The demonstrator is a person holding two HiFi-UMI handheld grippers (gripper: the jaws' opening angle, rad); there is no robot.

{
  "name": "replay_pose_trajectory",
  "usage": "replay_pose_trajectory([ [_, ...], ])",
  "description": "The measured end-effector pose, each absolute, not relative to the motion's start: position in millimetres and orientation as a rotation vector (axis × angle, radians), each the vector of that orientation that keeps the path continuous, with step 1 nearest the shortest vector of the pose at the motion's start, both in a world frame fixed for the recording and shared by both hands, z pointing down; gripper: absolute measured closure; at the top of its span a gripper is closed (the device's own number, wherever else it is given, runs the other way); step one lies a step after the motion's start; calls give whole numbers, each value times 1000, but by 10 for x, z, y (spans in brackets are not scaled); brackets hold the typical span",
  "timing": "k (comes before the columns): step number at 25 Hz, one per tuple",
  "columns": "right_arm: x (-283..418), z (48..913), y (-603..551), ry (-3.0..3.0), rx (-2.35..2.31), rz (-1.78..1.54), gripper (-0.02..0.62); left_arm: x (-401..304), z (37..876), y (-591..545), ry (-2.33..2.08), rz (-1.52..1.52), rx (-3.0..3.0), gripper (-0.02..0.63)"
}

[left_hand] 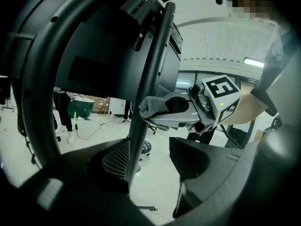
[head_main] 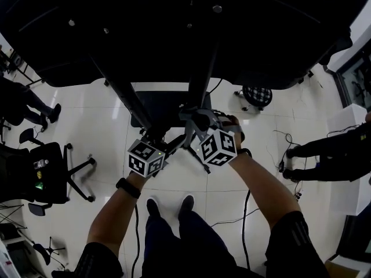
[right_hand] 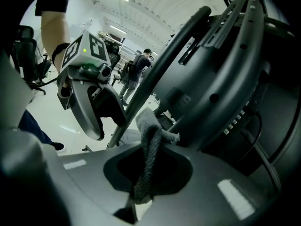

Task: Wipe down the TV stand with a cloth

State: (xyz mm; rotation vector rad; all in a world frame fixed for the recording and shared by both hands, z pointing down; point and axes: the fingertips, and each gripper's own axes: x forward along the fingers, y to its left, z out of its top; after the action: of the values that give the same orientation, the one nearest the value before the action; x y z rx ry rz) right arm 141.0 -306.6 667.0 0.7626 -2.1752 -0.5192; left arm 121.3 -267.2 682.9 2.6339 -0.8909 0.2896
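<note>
Though cloth (right_hand: 149, 140) half hidden, right hand-held gripper (right_hand: 141, 194) pinches it; left hand-held gripper (left_hand: 153, 161) spread around pole (left_hand: 155, 69).

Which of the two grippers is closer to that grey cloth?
The right. The right gripper is shut on the grey cloth, which sticks out between its jaws. The left gripper is open, beside it at the black pole, not touching the cloth.

No words, no numbers, no brand names can be read anywhere. Only signs: black square block patterns, not letters, on left white plastic cube (head_main: 145, 158) and on right white plastic cube (head_main: 219, 147).
</note>
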Motion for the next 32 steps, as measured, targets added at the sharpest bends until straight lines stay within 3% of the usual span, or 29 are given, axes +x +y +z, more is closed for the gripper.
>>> replay_pose_trajectory([
  [32, 1655, 9771, -3174, -1992, 616, -146, 572, 1241, 9315, -2763, -766, 493, 2429, 313],
])
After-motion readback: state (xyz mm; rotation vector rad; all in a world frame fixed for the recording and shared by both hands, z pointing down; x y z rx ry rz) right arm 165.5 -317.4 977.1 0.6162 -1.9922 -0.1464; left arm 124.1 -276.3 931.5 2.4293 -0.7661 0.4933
